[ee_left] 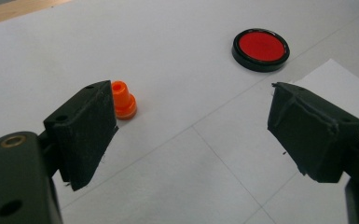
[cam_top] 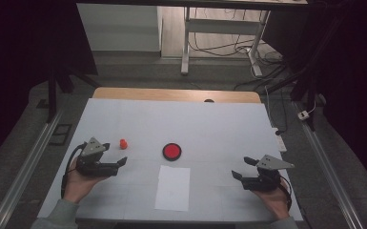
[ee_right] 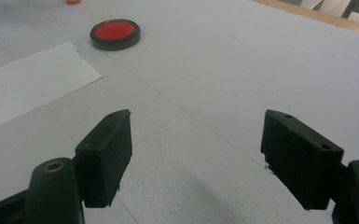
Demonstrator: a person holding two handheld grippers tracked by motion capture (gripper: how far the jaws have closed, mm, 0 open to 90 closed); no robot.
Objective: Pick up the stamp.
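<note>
Both hand-held tools low over table, jaws apart: left tool [cam_top: 114, 155] near orange peg [cam_top: 123, 143].

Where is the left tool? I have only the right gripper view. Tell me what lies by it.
Observer: The left tool is held in a hand over the left side of the table, and a small orange cap stands just beyond it.
Operator: Give me its jaws, and say whether the cap is between them.
Observer: In the left gripper view the jaws stand wide open and hold nothing. The cap stands on the table just past the tip of one jaw, not between the two.
</note>
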